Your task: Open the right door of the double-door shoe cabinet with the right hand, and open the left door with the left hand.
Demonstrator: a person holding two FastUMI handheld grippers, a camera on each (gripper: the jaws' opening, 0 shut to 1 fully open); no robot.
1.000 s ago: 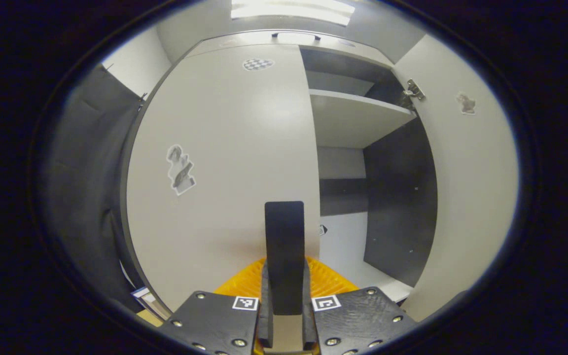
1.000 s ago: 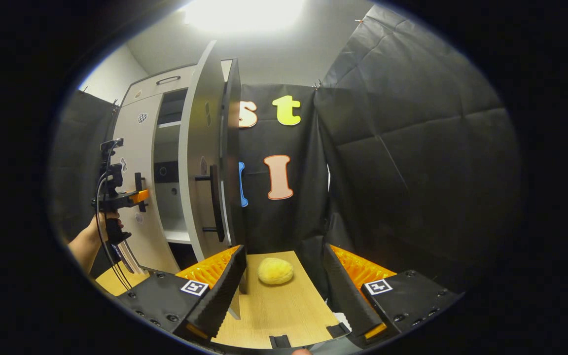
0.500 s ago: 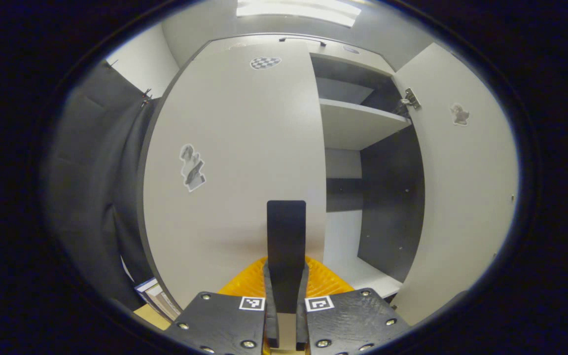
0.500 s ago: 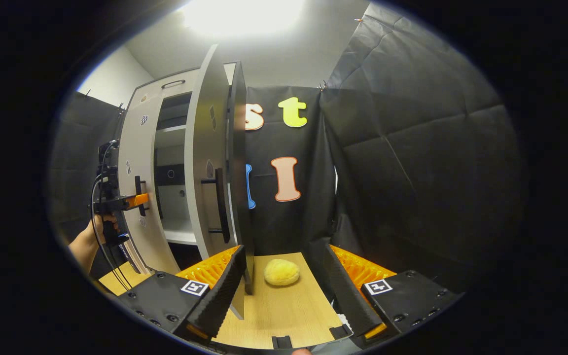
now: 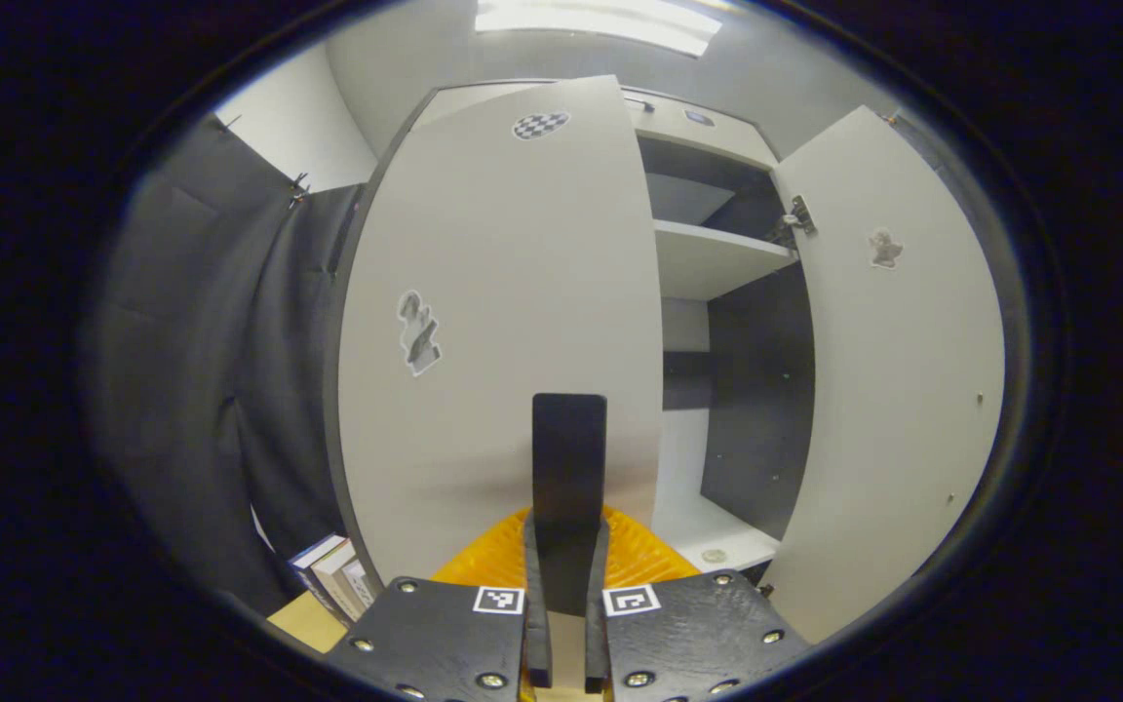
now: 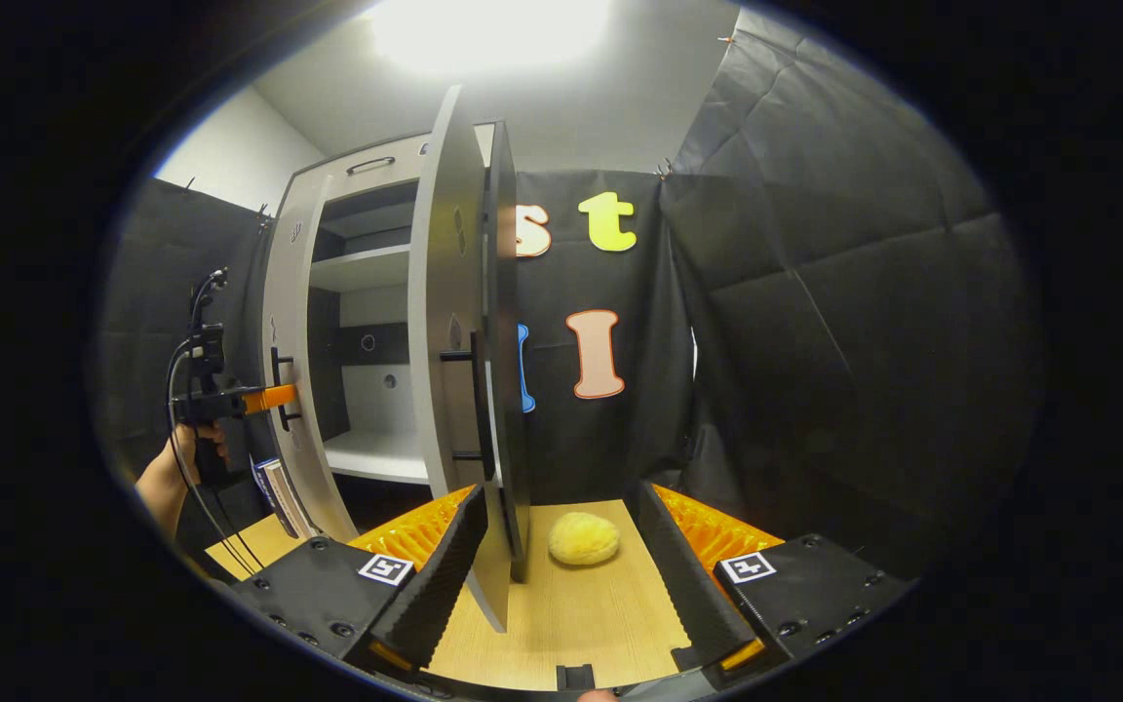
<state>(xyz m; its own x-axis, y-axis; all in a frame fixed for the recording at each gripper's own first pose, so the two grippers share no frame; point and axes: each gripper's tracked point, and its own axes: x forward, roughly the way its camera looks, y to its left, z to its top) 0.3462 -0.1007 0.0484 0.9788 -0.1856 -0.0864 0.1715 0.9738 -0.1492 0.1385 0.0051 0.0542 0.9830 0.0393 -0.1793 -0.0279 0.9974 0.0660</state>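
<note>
The pale grey left door (image 5: 503,292) of the shoe cabinet stands partly swung out. My left gripper (image 5: 566,531) is shut on its dark upright handle (image 5: 569,458). The right door (image 5: 898,370) stands wide open, baring a shelf (image 5: 708,258) and the dark inner wall. In the right gripper view the right door (image 6: 454,322) is seen edge-on with its handle (image 6: 477,400). My right gripper (image 6: 561,546) is open with nothing in it, near that door's lower edge. Farther left, a hand (image 6: 172,468) holds the left gripper (image 6: 259,398) on the left door (image 6: 284,370).
A yellow fluffy ball (image 6: 583,538) lies on the wooden table (image 6: 571,624) between my right fingers and the black cloth wall. Books (image 5: 332,580) lean beside the cabinet's foot, under the left door. Black cloth hangs close on both sides.
The left door has swung farther out with my left gripper on its handle, showing more of the cabinet's inside. The right gripper has stayed open and shifted only slightly.
</note>
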